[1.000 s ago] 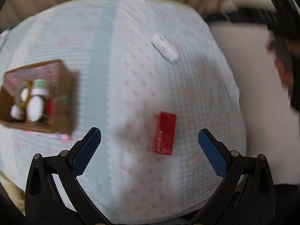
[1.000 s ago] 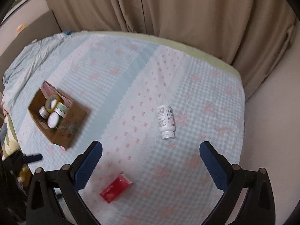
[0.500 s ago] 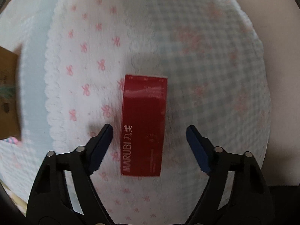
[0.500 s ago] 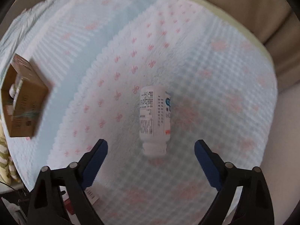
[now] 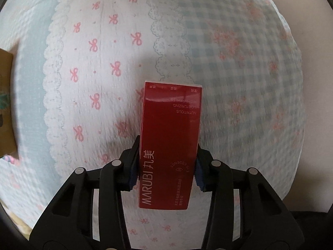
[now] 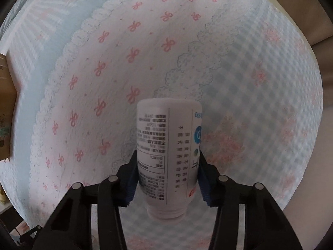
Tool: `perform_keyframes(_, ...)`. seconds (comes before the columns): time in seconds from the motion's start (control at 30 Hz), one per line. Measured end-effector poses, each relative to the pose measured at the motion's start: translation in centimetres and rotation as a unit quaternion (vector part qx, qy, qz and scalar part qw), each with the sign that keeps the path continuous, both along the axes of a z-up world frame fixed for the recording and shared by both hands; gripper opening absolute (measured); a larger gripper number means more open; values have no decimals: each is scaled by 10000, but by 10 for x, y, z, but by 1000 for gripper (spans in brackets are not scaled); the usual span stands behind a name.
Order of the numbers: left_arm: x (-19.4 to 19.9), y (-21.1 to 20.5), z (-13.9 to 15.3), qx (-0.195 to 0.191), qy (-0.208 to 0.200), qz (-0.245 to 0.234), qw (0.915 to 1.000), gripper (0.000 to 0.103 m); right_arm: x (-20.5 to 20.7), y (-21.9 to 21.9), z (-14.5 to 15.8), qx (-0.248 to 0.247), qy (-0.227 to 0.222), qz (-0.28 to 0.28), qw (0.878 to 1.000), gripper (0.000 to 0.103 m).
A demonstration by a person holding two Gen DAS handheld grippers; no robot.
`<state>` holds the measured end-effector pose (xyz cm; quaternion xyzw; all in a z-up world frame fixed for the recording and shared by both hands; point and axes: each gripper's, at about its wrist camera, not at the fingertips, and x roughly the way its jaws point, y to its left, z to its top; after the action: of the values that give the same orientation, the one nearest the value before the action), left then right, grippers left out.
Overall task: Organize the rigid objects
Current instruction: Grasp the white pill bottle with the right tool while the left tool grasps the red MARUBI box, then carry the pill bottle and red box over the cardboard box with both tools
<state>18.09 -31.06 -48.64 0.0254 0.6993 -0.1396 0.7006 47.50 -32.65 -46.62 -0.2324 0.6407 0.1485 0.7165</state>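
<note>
A red MARUBI carton (image 5: 169, 143) lies lengthwise between the blue pads of my left gripper (image 5: 166, 166), which is shut on its sides low over the bedspread. A white pill bottle (image 6: 168, 148) with a printed label, cap end toward the camera, sits between the pads of my right gripper (image 6: 167, 179), which is shut on its body. A sliver of the cardboard box shows at the left edge of the left wrist view (image 5: 6, 104) and of the right wrist view (image 6: 6, 112); its contents are out of view.
The bed is covered by a white and pale-blue quilt with pink bows (image 5: 93, 73). Its right edge drops off toward a beige floor (image 5: 316, 104). A beige curtain (image 6: 312, 16) hangs beyond the far edge.
Both grippers have dropped toward the bed and closed: the left onto the red carton, the right onto the white bottle. The box has slid almost out of both views.
</note>
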Motion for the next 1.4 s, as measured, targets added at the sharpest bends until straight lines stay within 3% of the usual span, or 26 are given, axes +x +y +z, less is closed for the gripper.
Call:
perform_keyframes(0.2,-5,5,11,-113,-149,59,9998,39,-2,-6,5,139,-79,-188,9997,46)
perform_keyframes(0.4,-11,26,48,-236,-511,215,9982,39,-24,-16,37,394,-322,-359,9981,46)
perform_keyframes(0.6,-24,52,115,-448,-1042,397,9928,39,-56,-24,100,815,-651,-614,9926,46)
perform_keyframes(0.8,-33,91,182,-570,-1497,686,9847,39,-112,-3,172,1138,-1073,-800,9844,46)
perform_keyframes(1.1,-45,185,279,-461,-2075,1294,9685,39,-196,33,259,1800,-1566,-634,9690,46)
perform_keyframes(1.23,-51,236,301,-436,-2222,1571,9613,39,-228,61,283,2023,-1714,-595,9624,46)
perform_keyframes(1.4,-49,298,316,-379,-2340,1665,9571,39,-254,103,290,2338,-1665,-696,9554,46)
